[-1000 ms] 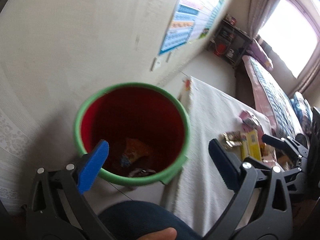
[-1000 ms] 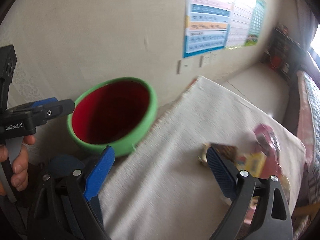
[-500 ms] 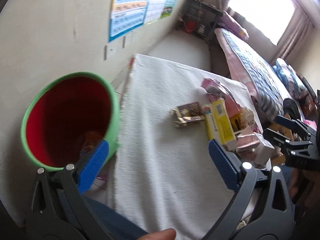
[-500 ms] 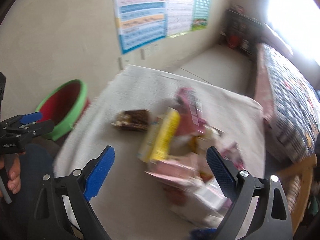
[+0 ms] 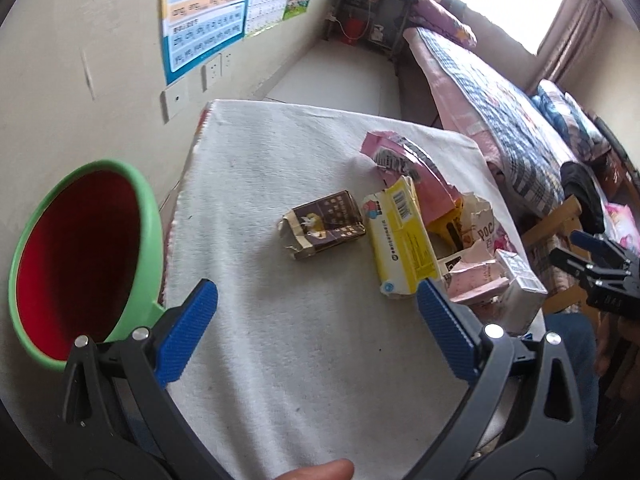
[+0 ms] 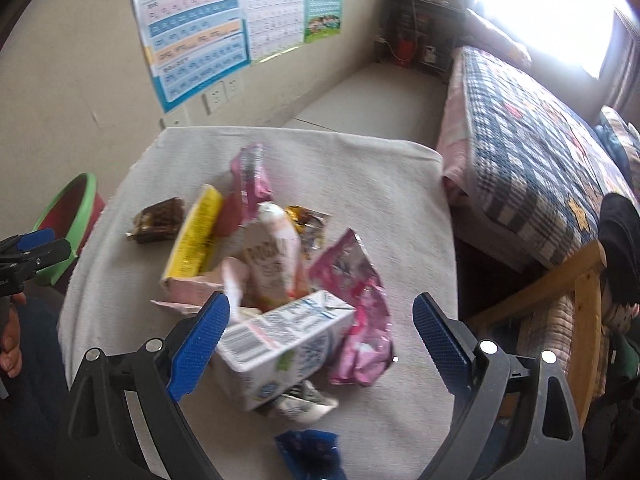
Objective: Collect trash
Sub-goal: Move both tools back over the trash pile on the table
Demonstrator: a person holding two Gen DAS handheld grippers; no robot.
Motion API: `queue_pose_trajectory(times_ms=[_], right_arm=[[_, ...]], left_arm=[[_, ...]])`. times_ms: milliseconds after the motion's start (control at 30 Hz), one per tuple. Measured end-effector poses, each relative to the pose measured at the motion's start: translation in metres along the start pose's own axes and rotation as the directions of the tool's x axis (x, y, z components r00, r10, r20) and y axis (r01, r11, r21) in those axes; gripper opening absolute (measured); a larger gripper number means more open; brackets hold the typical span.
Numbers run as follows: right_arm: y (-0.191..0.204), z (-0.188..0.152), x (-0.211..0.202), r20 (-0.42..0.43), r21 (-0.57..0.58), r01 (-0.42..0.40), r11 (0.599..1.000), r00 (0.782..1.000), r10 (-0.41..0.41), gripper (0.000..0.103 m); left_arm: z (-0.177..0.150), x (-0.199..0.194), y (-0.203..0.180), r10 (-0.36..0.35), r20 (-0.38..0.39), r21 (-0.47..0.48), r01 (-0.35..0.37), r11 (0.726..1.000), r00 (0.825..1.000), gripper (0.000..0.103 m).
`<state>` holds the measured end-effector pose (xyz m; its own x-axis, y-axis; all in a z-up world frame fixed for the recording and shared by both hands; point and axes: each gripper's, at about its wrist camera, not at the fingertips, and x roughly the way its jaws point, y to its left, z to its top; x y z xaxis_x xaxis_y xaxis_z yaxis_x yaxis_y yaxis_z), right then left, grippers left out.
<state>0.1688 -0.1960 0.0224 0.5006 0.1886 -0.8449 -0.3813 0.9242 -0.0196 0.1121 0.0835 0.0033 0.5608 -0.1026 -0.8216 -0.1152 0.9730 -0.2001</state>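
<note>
A pile of trash lies on a white-clothed table (image 5: 280,340): a brown wrapper (image 5: 326,228), a yellow carton (image 5: 402,248), pink bags (image 6: 356,300), a white milk carton (image 6: 280,344) and a blue wrapper (image 6: 308,448). A green bin with a red inside (image 5: 80,256) stands left of the table; it also shows in the right wrist view (image 6: 66,216). My left gripper (image 5: 316,332) is open and empty above the bare cloth near the bin. My right gripper (image 6: 320,340) is open, its jaws either side of the milk carton and not touching it.
A wall with posters (image 5: 208,12) and sockets runs along the table's left. A bed with a checked quilt (image 6: 540,128) and a wooden chair (image 6: 580,320) stand to the right. A dark shelf (image 5: 372,4) is at the far end of the floor.
Both grippers have swung right, away from the bin and towards the trash pile. My right gripper has come close over the milk carton. Both stay open.
</note>
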Motion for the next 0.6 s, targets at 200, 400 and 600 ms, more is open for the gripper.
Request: queue_pose_trajectory(times_ms=[200, 400, 600], right_arm=[[-0.031, -0.003, 0.016, -0.033, 0.075, -0.013, 0.997, 0.999, 0.015, 0.09], [-0.052, 0.0, 0.035, -0.067, 0.118, -0.021, 0.993, 0.997, 0.029, 0.089], [-0.063, 0.008, 0.06, -0.11, 0.135, -0.021, 0.991, 0.993, 0.036, 0.082]], left_arm=[[0.004, 0.021, -0.007, 0.033, -0.035, 0.07, -0.031, 0.997, 0.999, 0.097], [0.012, 0.039, -0.012, 0.046, -0.06, 0.125, -0.039, 0.991, 0.997, 0.097], [0.025, 0.057, -0.015, 0.055, -0.08, 0.158, -0.042, 0.986, 0.995, 0.097]])
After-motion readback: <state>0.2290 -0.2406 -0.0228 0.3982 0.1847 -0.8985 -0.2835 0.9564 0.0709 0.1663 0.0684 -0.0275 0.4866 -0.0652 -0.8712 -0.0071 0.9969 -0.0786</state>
